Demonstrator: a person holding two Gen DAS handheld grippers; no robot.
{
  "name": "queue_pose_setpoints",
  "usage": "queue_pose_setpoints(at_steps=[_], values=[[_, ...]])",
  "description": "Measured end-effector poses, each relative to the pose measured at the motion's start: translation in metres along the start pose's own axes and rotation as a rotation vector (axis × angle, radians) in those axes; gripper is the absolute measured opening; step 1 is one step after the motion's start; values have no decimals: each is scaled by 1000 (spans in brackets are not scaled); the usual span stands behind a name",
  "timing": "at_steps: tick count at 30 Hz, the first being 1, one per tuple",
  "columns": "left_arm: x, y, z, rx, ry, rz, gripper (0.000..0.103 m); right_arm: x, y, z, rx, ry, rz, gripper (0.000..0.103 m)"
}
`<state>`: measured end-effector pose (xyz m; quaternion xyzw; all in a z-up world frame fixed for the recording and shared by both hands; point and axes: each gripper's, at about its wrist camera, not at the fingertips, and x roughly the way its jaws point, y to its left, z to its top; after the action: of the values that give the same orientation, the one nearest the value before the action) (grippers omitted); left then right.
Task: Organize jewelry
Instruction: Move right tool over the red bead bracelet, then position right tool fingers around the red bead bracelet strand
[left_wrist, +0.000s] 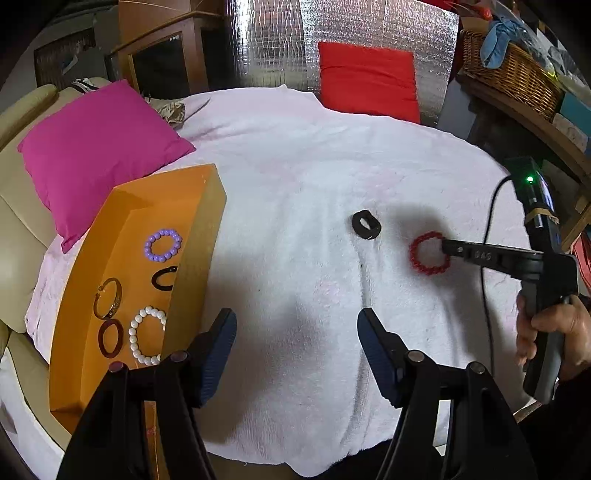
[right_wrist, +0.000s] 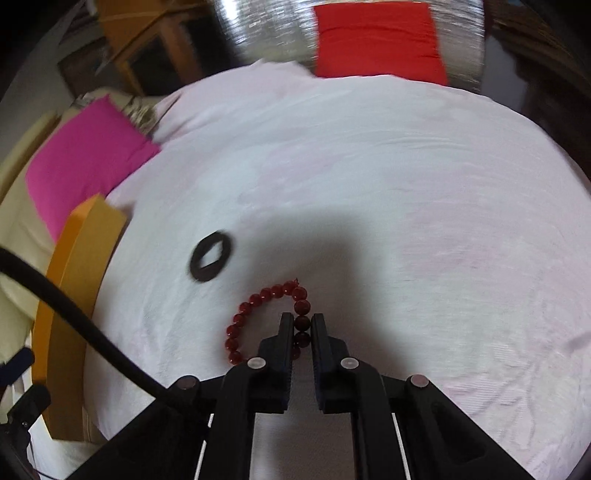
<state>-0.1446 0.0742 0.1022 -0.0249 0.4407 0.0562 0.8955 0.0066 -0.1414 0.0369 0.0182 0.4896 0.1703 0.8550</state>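
Note:
A red bead bracelet lies on the white towel; my right gripper is shut on its right side. In the left wrist view the same bracelet shows with the right gripper at its edge. A black bracelet lies on the towel to its left, also in the right wrist view. The orange tray at the left holds a purple bead bracelet, a white bead bracelet, a gold bangle, a dark red ring and a black ring. My left gripper is open and empty beside the tray.
A pink pillow lies behind the tray and a red pillow at the back. A wicker basket stands on a shelf at the right. A black cable crosses the right wrist view's left side.

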Motion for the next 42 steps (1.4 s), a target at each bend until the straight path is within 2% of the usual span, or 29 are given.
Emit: queue_pose_setpoints(at_steps=[4, 6, 8, 11, 17, 20, 25, 29, 35, 42], values=[[-2, -10, 1, 17, 1, -10, 69, 0, -25, -1, 60, 24, -24, 10], [-4, -17, 2, 30, -4, -18, 69, 3, -34, -4, 84, 53, -6, 10], [-5, -26, 3, 46, -7, -29, 69, -3, -37, -6, 97, 45, 13, 11], [-6, -36, 5, 66, -5, -33, 69, -11, -47, -9, 134, 57, 42, 22], [-1, -56, 8, 109, 1, -15, 69, -40, -66, -10, 267, -14, 92, 23], [9, -73, 13, 143, 22, 5, 69, -50, -64, -6, 286, -43, 132, 23], [22, -98, 26, 177, 12, -7, 69, -46, -62, -1, 292, -17, 156, 23], [31, -103, 35, 156, 14, -15, 69, -42, -76, -2, 327, 3, 154, 23], [53, -100, 45, 116, 48, 11, 69, -42, -92, -1, 364, 12, 167, 23], [69, -94, 57, 121, 44, 2, 69, -40, -104, 0, 376, 28, 191, 23]])
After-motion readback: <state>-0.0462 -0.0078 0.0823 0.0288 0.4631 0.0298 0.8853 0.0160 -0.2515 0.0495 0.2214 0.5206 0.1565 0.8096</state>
